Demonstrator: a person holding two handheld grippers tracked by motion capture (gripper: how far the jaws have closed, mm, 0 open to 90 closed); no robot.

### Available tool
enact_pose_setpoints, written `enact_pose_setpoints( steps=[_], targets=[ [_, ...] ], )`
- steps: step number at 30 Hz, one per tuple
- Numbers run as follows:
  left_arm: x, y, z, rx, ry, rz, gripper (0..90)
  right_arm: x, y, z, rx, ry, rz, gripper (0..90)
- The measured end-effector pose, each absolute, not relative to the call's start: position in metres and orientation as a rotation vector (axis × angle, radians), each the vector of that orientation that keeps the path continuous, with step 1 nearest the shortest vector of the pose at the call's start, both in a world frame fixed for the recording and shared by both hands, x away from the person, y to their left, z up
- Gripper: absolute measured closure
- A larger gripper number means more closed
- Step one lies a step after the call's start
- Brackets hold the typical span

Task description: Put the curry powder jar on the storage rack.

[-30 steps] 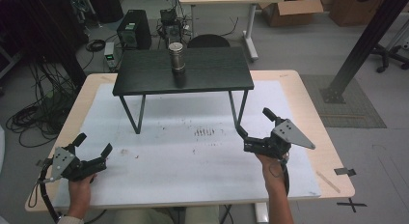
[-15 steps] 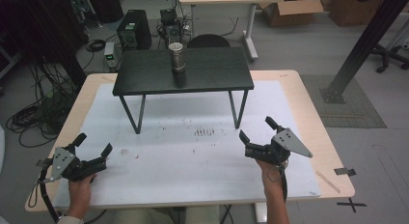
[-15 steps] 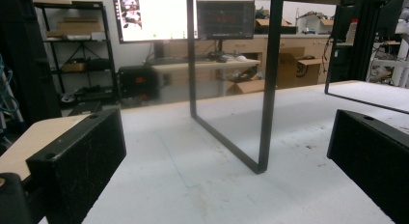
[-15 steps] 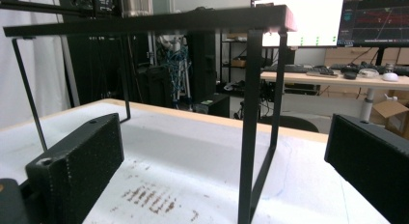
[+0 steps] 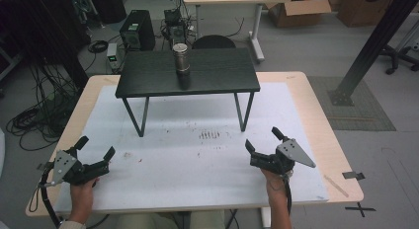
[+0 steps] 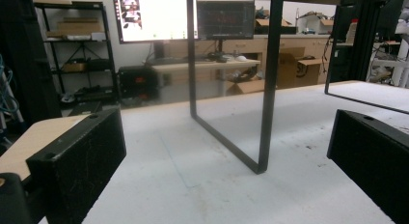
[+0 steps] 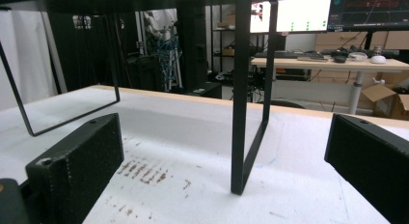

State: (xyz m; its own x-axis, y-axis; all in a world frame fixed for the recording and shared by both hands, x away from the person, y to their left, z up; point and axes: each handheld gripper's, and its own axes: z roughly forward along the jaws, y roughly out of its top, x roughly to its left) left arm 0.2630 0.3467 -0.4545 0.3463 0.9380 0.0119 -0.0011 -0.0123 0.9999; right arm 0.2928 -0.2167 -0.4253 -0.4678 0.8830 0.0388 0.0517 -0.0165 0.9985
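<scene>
both the left gripper (image 5: pixel 94 151) and the right gripper (image 5: pixel 262 139) are gaping wide, holding nothing; reaching up carelessly could be knocking the metal cup (image 5: pixel 181 57) off the little black table (image 5: pixel 148 81).

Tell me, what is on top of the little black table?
A metal cup stands upright on the little black table, near the middle. Its inside cannot be seen from here. Under the table is bare white mat with some brown marks.

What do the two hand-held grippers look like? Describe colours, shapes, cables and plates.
Both are black. The left gripper and right gripper each have two blocky, textured jaws, a grey three-cornered plate on top and a dark trailing cable.
</scene>
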Motion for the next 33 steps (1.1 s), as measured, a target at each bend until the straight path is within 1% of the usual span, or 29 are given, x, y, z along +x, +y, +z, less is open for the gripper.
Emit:
enact_pose_setpoints(
  steps=[21, 33],
  targets=[
    [0.263, 0.347, -0.455, 1.365, 0.938, 0.954, 0.5, 0.280, -0.220, -0.453, 1.011, 1.560, 1.511, 0.0],
    [0.263, 0.347, -0.455, 1.365, 0.937, 0.956, 0.4, 0.277, -0.220, -0.454, 0.990, 1.528, 1.520, 0.0]
  ],
)
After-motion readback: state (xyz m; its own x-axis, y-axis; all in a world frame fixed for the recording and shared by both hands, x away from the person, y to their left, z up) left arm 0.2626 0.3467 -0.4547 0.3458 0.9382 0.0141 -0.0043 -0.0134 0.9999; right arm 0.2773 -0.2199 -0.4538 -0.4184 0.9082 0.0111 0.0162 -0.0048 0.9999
